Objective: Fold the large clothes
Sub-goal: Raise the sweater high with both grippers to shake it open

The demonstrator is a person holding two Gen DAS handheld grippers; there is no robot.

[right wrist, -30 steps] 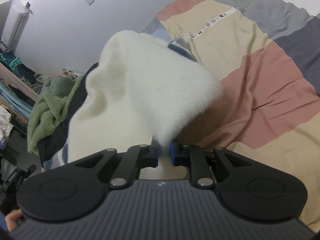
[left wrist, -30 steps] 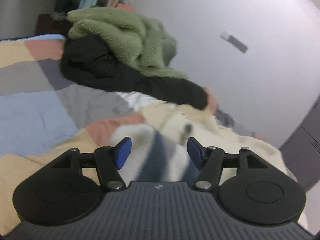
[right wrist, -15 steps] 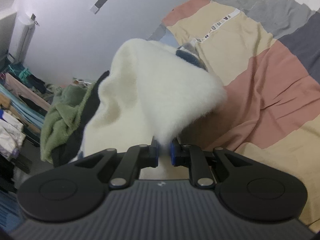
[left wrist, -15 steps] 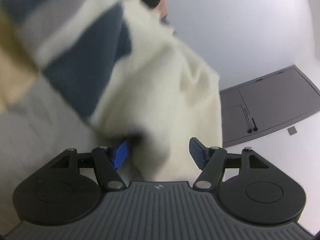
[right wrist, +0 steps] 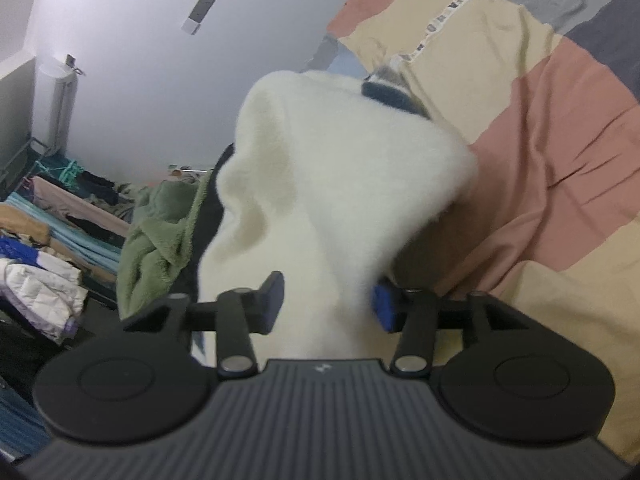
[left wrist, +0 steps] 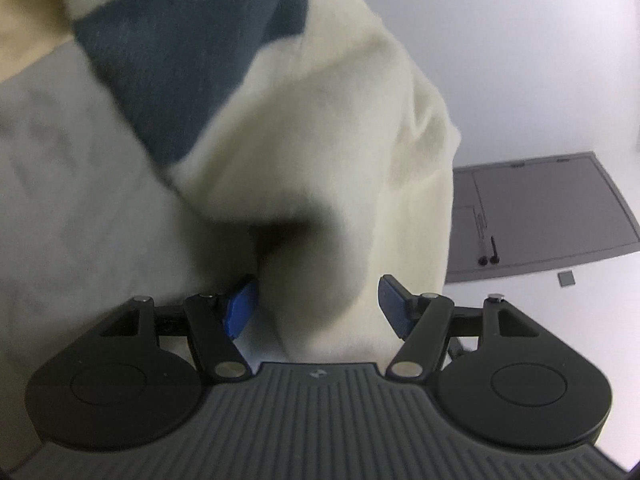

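A fluffy cream sweater with dark blue and grey stripes hangs over the patchwork bed cover. My right gripper is open, with the cream fabric still lying between its spread fingers. My left gripper is open too, and a fold of the same sweater bulges between its blue pads without being pinched. The sweater fills most of the left wrist view and hides the bed there.
A green fleece and a black garment lie piled at the bed's left end. A rack of clothes stands beyond it by the white wall. A grey door shows in the left wrist view.
My right gripper has opened; it was shut on the cream sweater before. The left gripper swung from the bed view up into the sweater and stays open.
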